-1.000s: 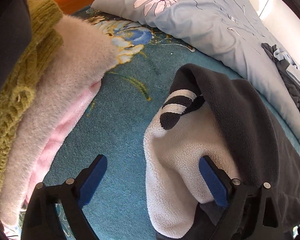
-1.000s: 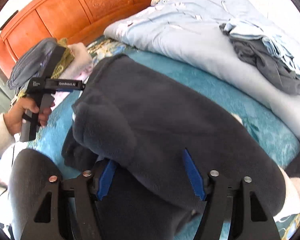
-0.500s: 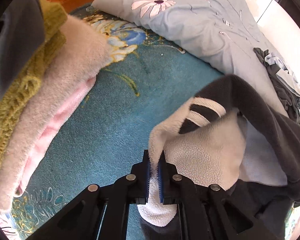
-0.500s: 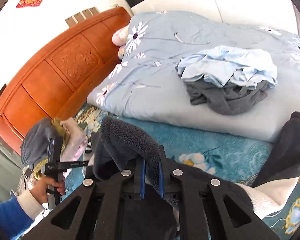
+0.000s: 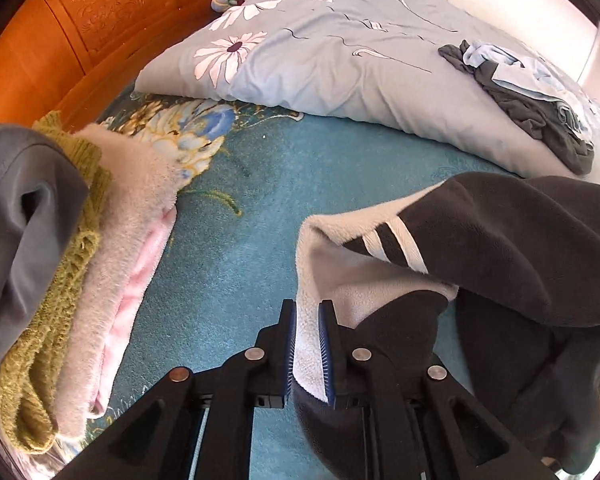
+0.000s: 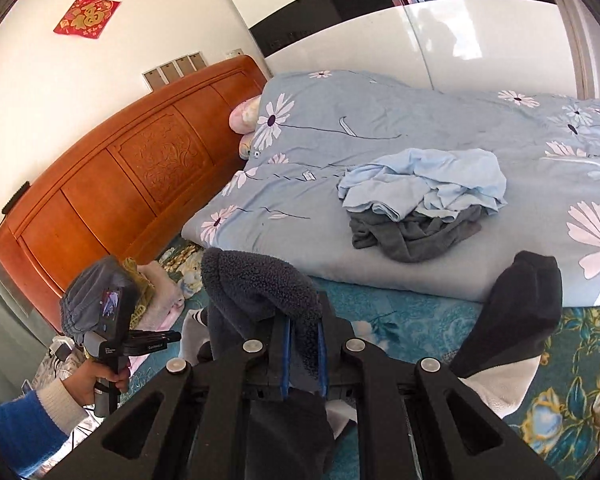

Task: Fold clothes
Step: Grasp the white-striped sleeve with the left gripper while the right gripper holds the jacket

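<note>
Your dark fleece garment [image 5: 512, 240] hangs lifted over the teal flowered bed cover [image 5: 236, 280], pinched at two places: your left gripper [image 5: 307, 344] is clamped on its white fleecy lining beside two white stripes, and your right gripper [image 6: 303, 354] is clamped on a bunched fold of the charcoal pile. Both grips sit near an edge of the cloth, so the thick, springy fleece could creep out from between the blue pads if you pull the two hands apart too hard. The garment looks heavy and slack; a free dark end [image 6: 520, 312] droops to your right, and it may drag and fold under itself as you lay the piece down, leaving a lumpy fold. Swing the left side too far and you risk brushing the stack of folded clothes [image 5: 80, 264] just beside it: grey smooth fabric, a chunky olive knit, then cream and pink plush layers, soft enough to topple. Beyond the cover lies the pale blue daisy-print duvet [image 5: 340, 60], puffy and creased, with a crumpled heap of light blue and grey clothes [image 6: 424, 204] on it, well apart from your work. The carved orange wooden headboard [image 6: 112, 196] stands behind
</note>
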`<action>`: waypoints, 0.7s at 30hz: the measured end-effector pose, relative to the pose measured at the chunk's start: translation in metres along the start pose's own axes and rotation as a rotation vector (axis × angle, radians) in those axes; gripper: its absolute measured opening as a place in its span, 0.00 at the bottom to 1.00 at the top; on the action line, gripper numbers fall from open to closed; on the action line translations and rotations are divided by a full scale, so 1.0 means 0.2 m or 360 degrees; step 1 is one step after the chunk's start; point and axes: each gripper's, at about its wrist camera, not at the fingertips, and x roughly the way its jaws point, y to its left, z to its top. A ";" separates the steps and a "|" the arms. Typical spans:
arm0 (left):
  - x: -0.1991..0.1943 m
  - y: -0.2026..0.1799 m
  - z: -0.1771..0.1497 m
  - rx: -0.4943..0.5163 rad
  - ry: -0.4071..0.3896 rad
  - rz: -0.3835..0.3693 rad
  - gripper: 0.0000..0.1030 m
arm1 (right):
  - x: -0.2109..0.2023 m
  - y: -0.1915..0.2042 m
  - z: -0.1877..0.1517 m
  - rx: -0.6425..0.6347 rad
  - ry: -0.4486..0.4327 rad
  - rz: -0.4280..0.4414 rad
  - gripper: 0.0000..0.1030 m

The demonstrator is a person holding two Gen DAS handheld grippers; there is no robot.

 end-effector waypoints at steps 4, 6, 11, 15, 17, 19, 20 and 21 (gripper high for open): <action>0.01 -0.05 0.05 0.0040 -0.0042 -0.0028 0.51 | 0.03 -0.09 -0.04 0.0082 0.0045 -0.0037 0.11; 0.03 -0.10 0.08 0.0040 0.0007 -0.0142 0.56 | 0.04 -0.12 -0.02 0.0128 0.0037 -0.0038 0.11; 0.16 -0.09 0.12 -0.0351 0.0192 -0.0679 0.61 | 0.09 -0.14 0.03 0.0130 0.0057 -0.0075 0.11; 0.29 -0.04 0.09 -0.0747 0.0302 -0.0903 0.62 | 0.12 -0.14 0.04 0.0104 0.0075 -0.0090 0.11; 0.34 -0.04 0.08 -0.0836 0.0319 -0.0921 0.61 | 0.12 -0.15 0.03 0.0103 0.0083 -0.0092 0.11; 0.35 -0.04 0.07 -0.0942 0.0301 -0.0961 0.59 | 0.12 -0.16 0.03 0.0112 0.0090 -0.0090 0.11; 0.35 -0.04 0.07 -0.0996 0.0285 -0.0992 0.51 | 0.12 -0.16 0.02 0.0118 0.0093 -0.0091 0.11; 0.34 -0.03 0.07 -0.1043 0.0275 -0.1022 0.43 | 0.12 -0.17 0.02 0.0125 0.0097 -0.0094 0.11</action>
